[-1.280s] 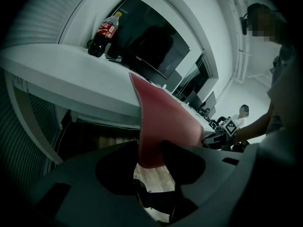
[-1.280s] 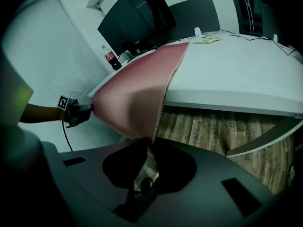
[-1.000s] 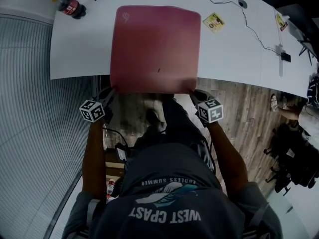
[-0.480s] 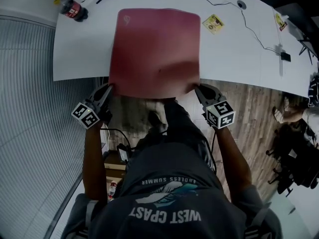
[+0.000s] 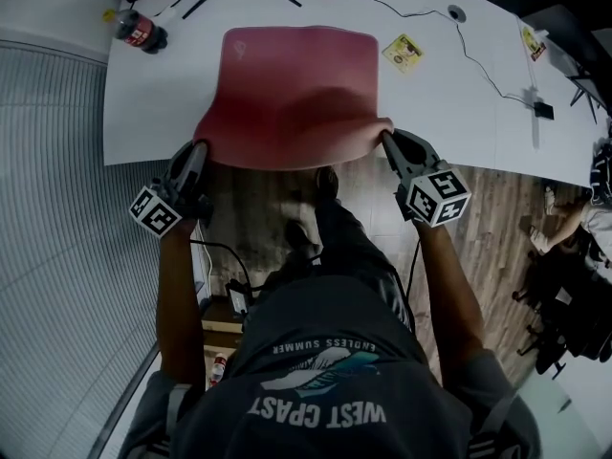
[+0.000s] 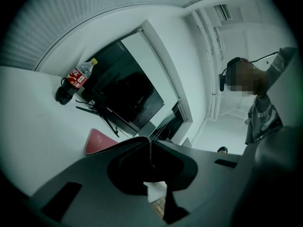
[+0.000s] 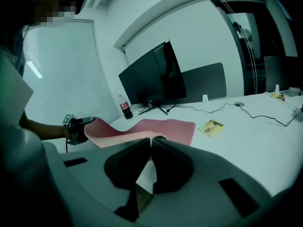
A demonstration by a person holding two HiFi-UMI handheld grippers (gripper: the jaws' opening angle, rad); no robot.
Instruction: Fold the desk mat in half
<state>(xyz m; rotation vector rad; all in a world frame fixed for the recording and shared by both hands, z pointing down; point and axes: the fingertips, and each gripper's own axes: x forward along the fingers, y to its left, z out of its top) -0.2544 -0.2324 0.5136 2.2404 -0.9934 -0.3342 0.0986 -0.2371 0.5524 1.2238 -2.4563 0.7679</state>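
With the jaws of the left gripper [image 5: 196, 151] and right gripper [image 5: 390, 142] each pinching a lifted near corner of the soft pink rectangular desk mat [image 5: 296, 75], far half flat on the white surface [image 5: 153, 94], carry both corners evenly to the far edge.
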